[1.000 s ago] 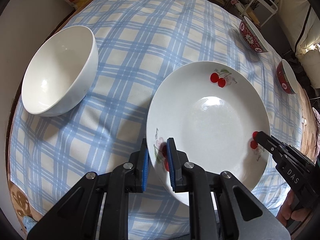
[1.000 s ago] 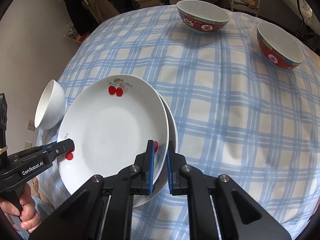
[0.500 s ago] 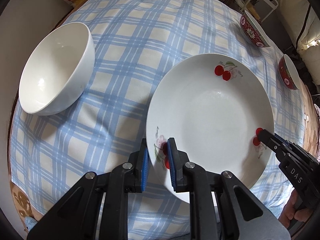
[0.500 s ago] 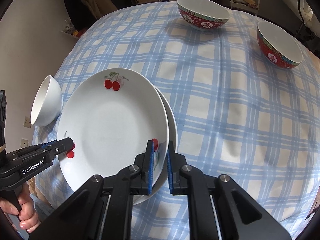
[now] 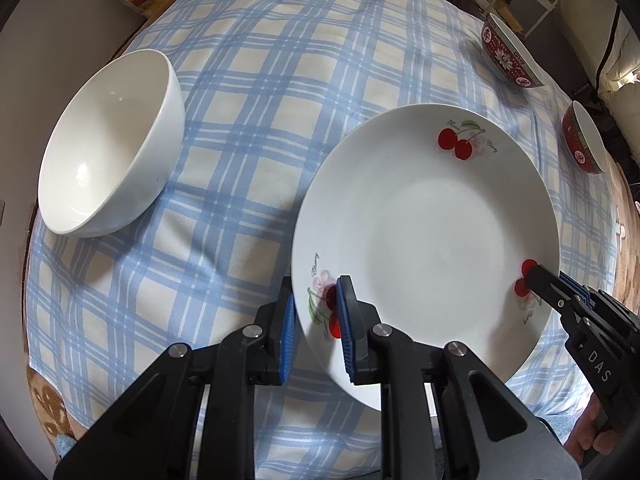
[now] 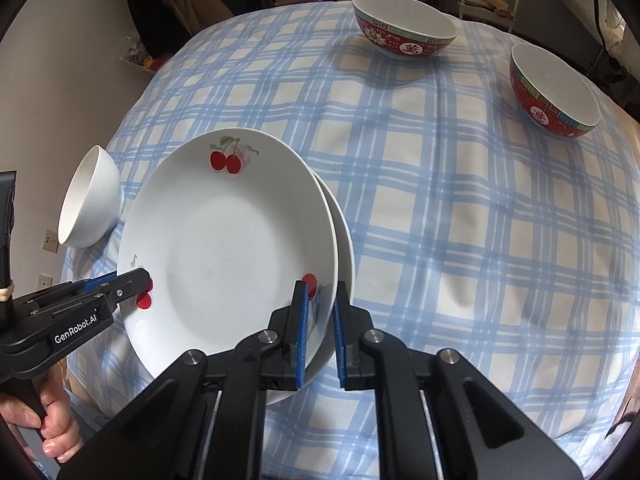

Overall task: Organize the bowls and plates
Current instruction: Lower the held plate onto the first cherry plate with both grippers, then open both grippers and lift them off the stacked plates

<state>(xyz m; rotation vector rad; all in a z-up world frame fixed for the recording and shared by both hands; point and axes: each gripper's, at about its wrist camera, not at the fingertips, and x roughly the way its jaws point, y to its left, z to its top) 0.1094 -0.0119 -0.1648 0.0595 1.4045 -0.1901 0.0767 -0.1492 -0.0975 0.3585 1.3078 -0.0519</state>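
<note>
Both pairs of fingers are clamped on the rim of one cherry plate (image 5: pixel 424 240); the left gripper (image 5: pixel 314 334) grips the near left edge, with one blue pad under the rim and the other on the cherry print inside; the right gripper (image 6: pixel 318 330) grips the opposite edge in the same way, one pad inside the plate and one outside it. In the right wrist view a second plate (image 6: pixel 344 236) lies under the held one, and only its right edge shows as a white crescent; I cannot tell if the two plates touch. Both plates are over the near left part of the worktop (image 6: pixel 460 208), which carries a blue and cream checked cloth; a plain white bowl (image 5: pixel 108 148) stands on the cloth to the left of the plates, near the edge, apart from them. Two red patterned bowls stand upright well apart from the plates, one at the far side (image 6: pixel 404 32) and one at the far right (image 6: pixel 554 92). A hand (image 6: pixel 52 420) holds the handle of the left gripper at the lower left.
</note>
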